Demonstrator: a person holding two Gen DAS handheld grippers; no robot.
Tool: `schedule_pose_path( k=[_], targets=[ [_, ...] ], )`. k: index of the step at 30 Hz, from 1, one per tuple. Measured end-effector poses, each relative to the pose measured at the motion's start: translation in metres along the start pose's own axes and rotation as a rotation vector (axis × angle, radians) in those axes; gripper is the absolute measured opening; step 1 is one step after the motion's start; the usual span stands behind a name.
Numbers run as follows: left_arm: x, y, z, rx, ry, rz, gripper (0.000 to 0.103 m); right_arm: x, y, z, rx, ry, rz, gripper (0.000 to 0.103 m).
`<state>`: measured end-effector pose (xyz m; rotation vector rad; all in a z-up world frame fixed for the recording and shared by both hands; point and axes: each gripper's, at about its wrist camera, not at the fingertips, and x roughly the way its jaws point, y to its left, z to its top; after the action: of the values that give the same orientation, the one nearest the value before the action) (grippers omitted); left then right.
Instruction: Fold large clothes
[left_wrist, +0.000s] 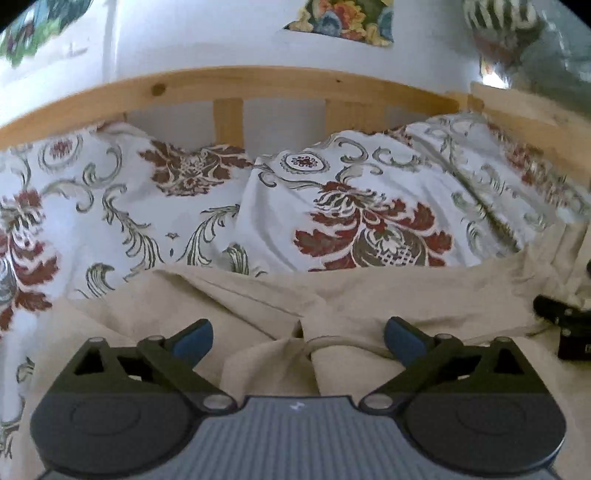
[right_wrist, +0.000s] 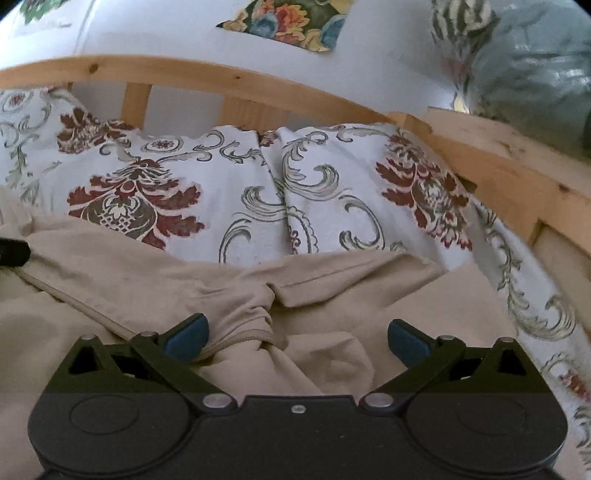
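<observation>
We hold both claws wide open over a beige garment (left_wrist: 354, 295) spread on a bed. It lies rumpled just ahead of and under the left claw (left_wrist: 298, 338) and right claw (right_wrist: 298, 334). It looks soft, light and floppy; we judge the stitched hem (right_wrist: 332, 277) ahead the best hold.

Beige garment (left_wrist: 258, 295): soft matt cloth, creased, with stitched seams. Pillows (left_wrist: 369, 206): printed cotton-like fabric, matt, lightly wrinkled. Headboard (left_wrist: 236, 79): pale knotty wood, smooth and unvarnished-looking. Left gripper (left_wrist: 299, 341) and right gripper (right_wrist: 297, 338): matt black plastic, blue rubbery pads (right_wrist: 188, 338), shiny metal pivot pins.
</observation>
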<state>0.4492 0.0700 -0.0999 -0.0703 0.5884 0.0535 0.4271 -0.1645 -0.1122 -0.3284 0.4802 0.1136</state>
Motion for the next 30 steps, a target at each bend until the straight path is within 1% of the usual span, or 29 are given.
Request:
schedule_pose_path(
  k=[2, 4, 6, 8, 11, 14, 16, 18, 20, 22, 24, 25, 27, 30],
  targets=[
    [-0.019, 0.01, 0.002, -0.062, -0.014, 0.006, 0.1, -0.014, -0.007, 0.003, 0.033, 0.005, 0.028, 0.102],
    [-0.046, 0.019, 0.002, -0.075, -0.034, -0.018, 0.1, -0.037, -0.017, 0.006, 0.055, 0.001, 0.044, 0.102],
    [-0.072, 0.022, 0.0, -0.04, -0.05, -0.029, 0.102, -0.066, -0.024, 0.001, 0.061, -0.01, 0.081, 0.102],
    [-0.102, 0.021, -0.005, 0.032, -0.061, -0.022, 0.102, -0.095, -0.03, -0.006, 0.063, -0.013, 0.121, 0.102],
    [-0.145, 0.016, -0.018, 0.117, -0.055, -0.021, 0.102, -0.14, -0.034, -0.017, 0.05, -0.021, 0.151, 0.102],
    [-0.182, 0.01, -0.037, 0.131, -0.02, -0.03, 0.102, -0.183, -0.033, -0.026, 0.03, -0.018, 0.193, 0.102],
    [-0.208, 0.004, -0.052, 0.133, 0.013, -0.038, 0.102, -0.213, -0.027, -0.032, 0.01, -0.01, 0.242, 0.102],
    [-0.234, -0.002, -0.068, 0.156, 0.034, -0.057, 0.102, -0.24, -0.02, -0.04, -0.018, 0.002, 0.289, 0.102],
    [-0.26, -0.01, -0.086, 0.194, 0.045, -0.074, 0.102, -0.265, -0.009, -0.048, -0.079, 0.017, 0.343, 0.102],
    [-0.282, -0.016, -0.102, 0.241, 0.055, -0.098, 0.102, -0.289, 0.004, -0.056, -0.169, 0.03, 0.386, 0.102],
    [-0.296, -0.021, -0.115, 0.272, 0.078, -0.122, 0.102, -0.308, 0.016, -0.064, -0.271, 0.047, 0.475, 0.102],
    [-0.303, -0.025, -0.123, 0.28, 0.09, -0.148, 0.102, -0.316, 0.023, -0.068, -0.326, 0.066, 0.523, 0.102],
    [-0.309, -0.029, -0.134, 0.28, 0.106, -0.191, 0.102, -0.331, 0.036, -0.077, -0.431, 0.103, 0.589, 0.102],
    [-0.313, -0.036, -0.15, 0.26, 0.143, -0.255, 0.102, -0.34, 0.043, -0.091, -0.482, 0.162, 0.66, 0.102]
  ],
)
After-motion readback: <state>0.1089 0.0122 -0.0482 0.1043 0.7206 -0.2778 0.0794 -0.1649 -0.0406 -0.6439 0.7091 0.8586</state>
